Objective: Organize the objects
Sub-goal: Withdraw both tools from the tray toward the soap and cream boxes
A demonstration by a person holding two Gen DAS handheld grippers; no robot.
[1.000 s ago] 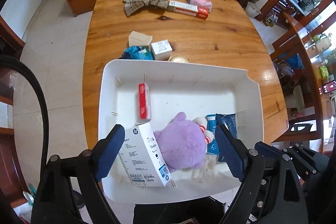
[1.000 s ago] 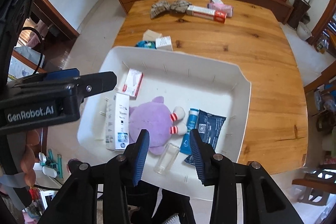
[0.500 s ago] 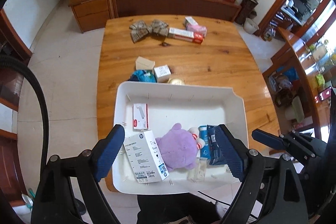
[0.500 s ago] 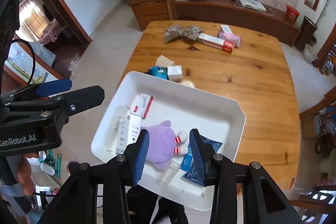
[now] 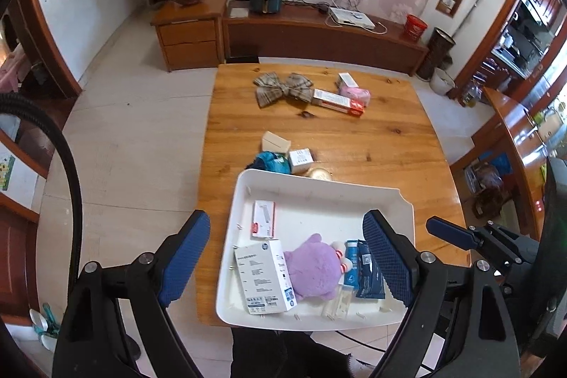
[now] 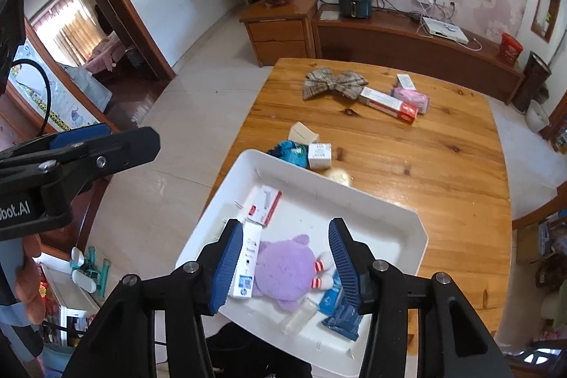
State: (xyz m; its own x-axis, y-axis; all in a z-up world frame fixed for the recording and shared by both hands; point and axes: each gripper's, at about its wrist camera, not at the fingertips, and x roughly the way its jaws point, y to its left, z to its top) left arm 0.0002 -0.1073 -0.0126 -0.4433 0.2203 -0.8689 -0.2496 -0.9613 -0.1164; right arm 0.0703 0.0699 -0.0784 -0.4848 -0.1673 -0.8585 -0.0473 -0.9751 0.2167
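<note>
A white tray point(image 5: 319, 186) sits at the near edge of the wooden table point(image 5: 389, 144). In it lie a purple plush toy point(image 5: 312, 268), a white HP box point(image 5: 262, 278), a small red-and-white box point(image 5: 264, 218), a blue tube with a dark blue pouch point(image 5: 366, 271) and a clear cup point(image 6: 297, 316) on its side. My left gripper point(image 5: 285, 216) hangs wide open, high above the tray, with nothing in it. My right gripper point(image 6: 285, 224) hovers over the plush toy point(image 6: 283, 271). Its jaws are opening and hold nothing.
Behind the tray lie a teal bag point(image 5: 271, 162), a small white box point(image 5: 300, 160), a beige box point(image 5: 274, 142) and a gold round thing point(image 5: 319, 174). Further back lie a plaid bow point(image 5: 283, 87), a toothpaste box point(image 5: 336, 101) and a pink pack point(image 5: 354, 92). Tiled floor lies left.
Both grippers have risen away from the tray, so it looks smaller and more of the room shows. The right jaws have widened. The objects in the tray have not moved.
</note>
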